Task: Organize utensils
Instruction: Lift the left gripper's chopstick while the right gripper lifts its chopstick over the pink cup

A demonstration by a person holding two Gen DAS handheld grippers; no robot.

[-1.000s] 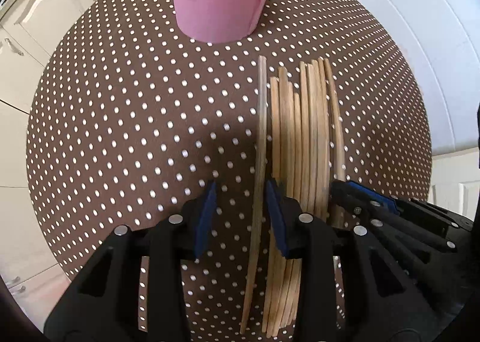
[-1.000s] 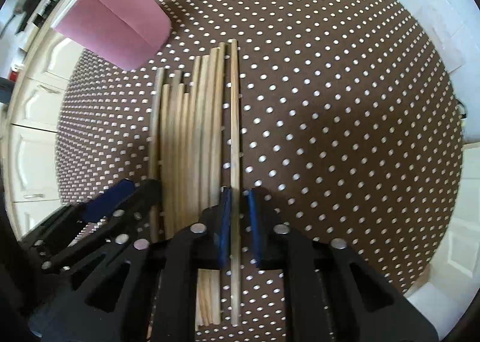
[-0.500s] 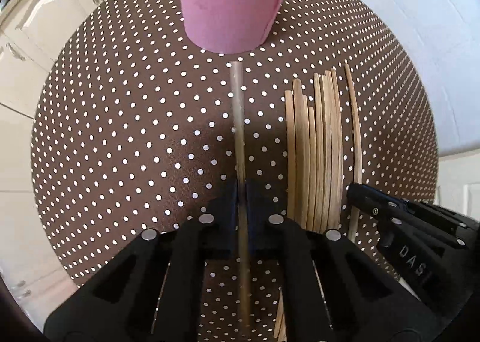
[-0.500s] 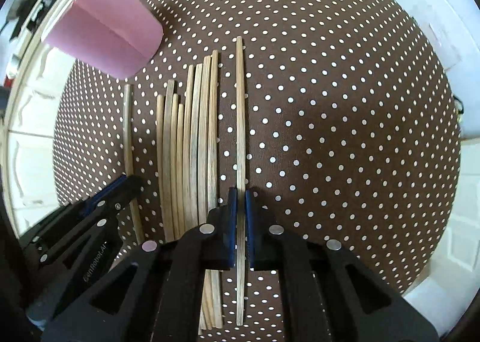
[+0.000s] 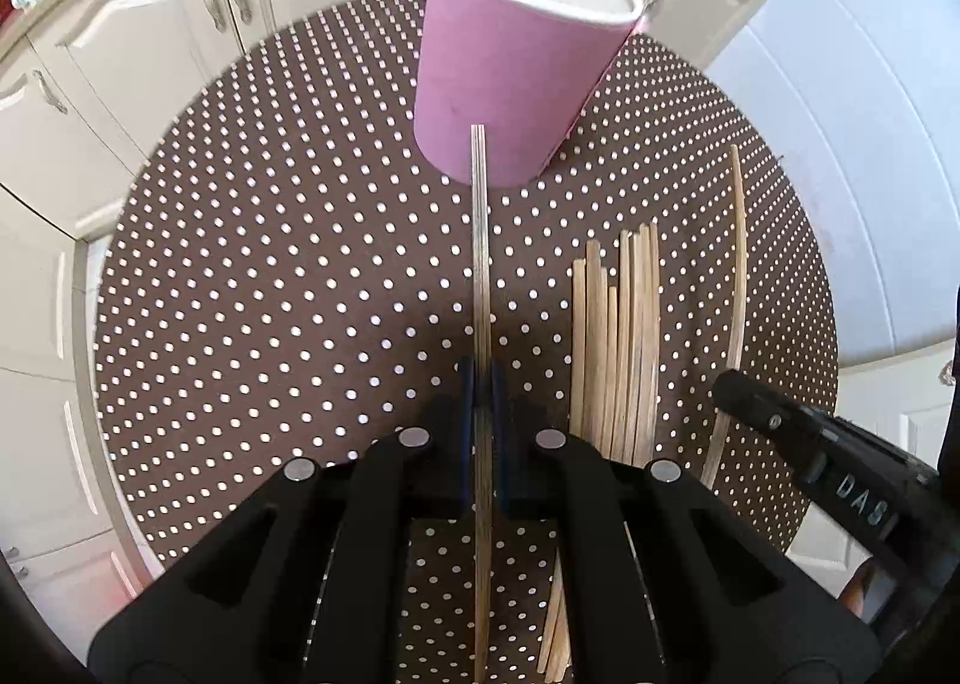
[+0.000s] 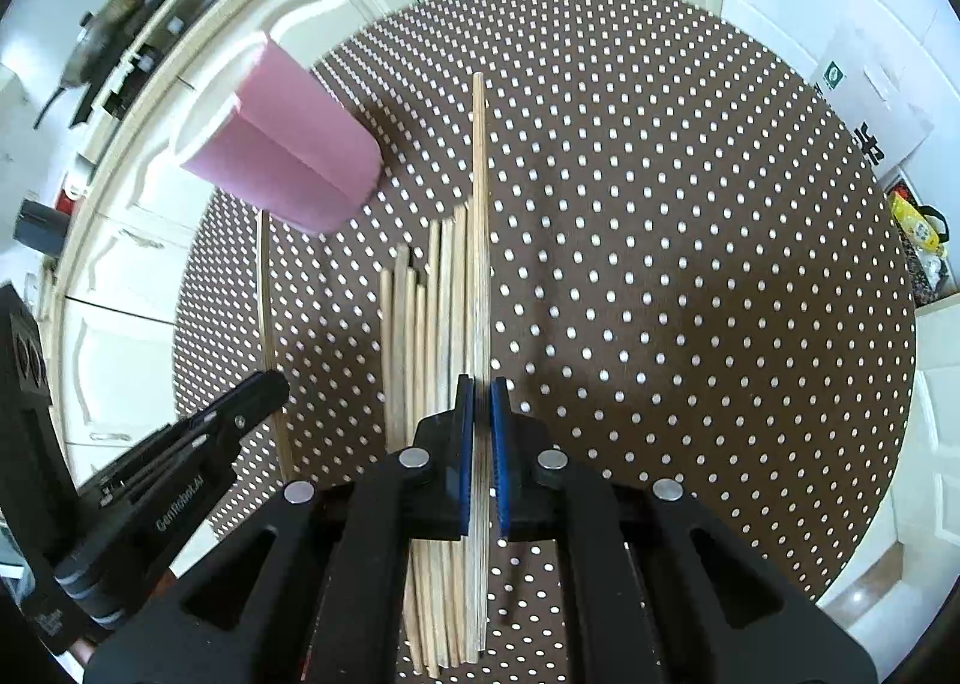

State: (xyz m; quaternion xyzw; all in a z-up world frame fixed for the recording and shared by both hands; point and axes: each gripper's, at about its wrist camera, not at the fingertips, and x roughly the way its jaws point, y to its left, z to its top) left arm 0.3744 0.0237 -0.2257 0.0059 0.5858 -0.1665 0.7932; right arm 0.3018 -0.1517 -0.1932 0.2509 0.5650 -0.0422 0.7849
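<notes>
**Q.** What does each claw hold?

**A.** The left claw is closed on a single wooden chopstick, pinched about midway along its length; its far tip points at the side of the pink cup. The right claw is likewise clamped on its own chopstick, which runs along the right edge of the loose bundle. Both sticks appear lifted clear of the dotted table.

**Q.** Where do the remaining pieces lie?

**A.** The bundle rests flat on the table between the two claws. The cup stands upright beyond it, mouth open, nearer the left claw.

**Q.** How is the step best carried out?

**A.** Judging from the layout, each stick likely goes into the cup. A stick should be raised above the rim, tipped toward vertical, and its lower end brought over the mouth before release. The cup looks light; a stick striking its wall could topple it. Inserting one stick at a time would keep the claws from crowding.
</notes>
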